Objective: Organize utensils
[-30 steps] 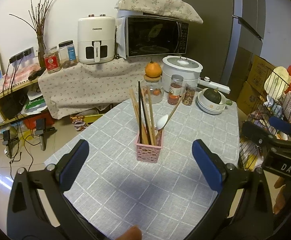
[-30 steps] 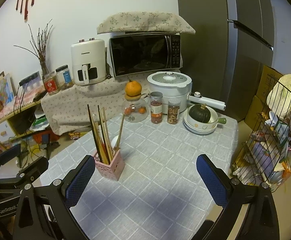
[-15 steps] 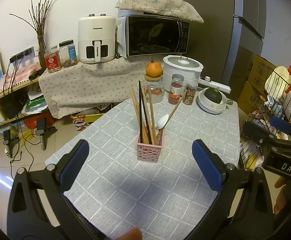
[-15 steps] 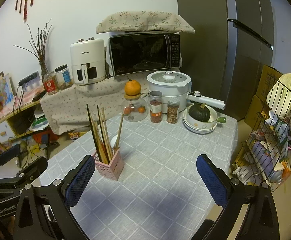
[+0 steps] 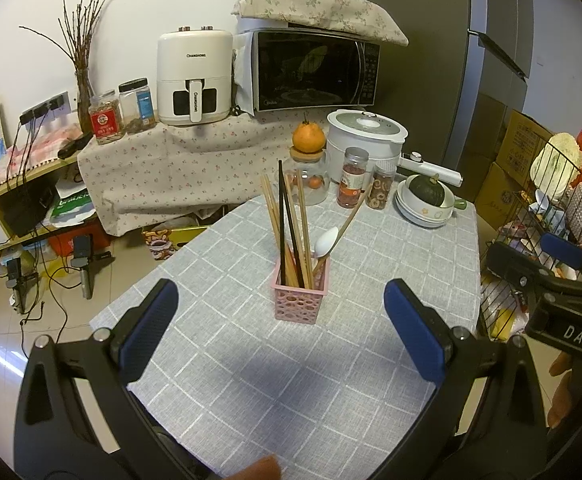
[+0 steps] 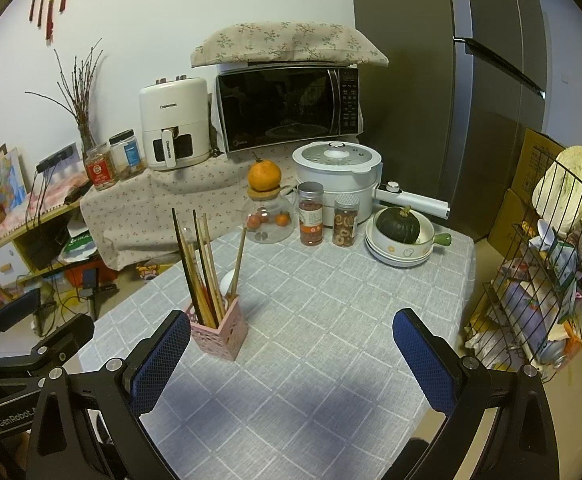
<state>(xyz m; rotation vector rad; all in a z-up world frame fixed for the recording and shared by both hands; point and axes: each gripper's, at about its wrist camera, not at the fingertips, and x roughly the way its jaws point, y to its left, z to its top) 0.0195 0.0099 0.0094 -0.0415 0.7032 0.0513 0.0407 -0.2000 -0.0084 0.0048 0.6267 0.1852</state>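
A pink perforated holder [image 5: 300, 300] stands on the grey checked tablecloth [image 5: 251, 380]. It holds several chopsticks [image 5: 287, 224], wooden and black, and a white spoon [image 5: 326, 242] with a wooden handle. My left gripper [image 5: 281, 328] is open and empty, held just in front of the holder. In the right wrist view the holder [image 6: 219, 330] sits by my left finger, with the chopsticks [image 6: 197, 268] upright in it. My right gripper [image 6: 291, 356] is open and empty above the cloth.
At the table's far edge stand a glass jar with an orange on top [image 6: 266, 208], two spice jars [image 6: 311, 216], a white cooker [image 6: 337, 176] and stacked bowls with a green squash [image 6: 399, 240]. A wire rack [image 6: 547, 280] stands right of the table. A microwave [image 6: 287, 108] sits behind.
Both grippers have hardly moved; the views have shifted only slightly. The holder and its utensils stand as before.
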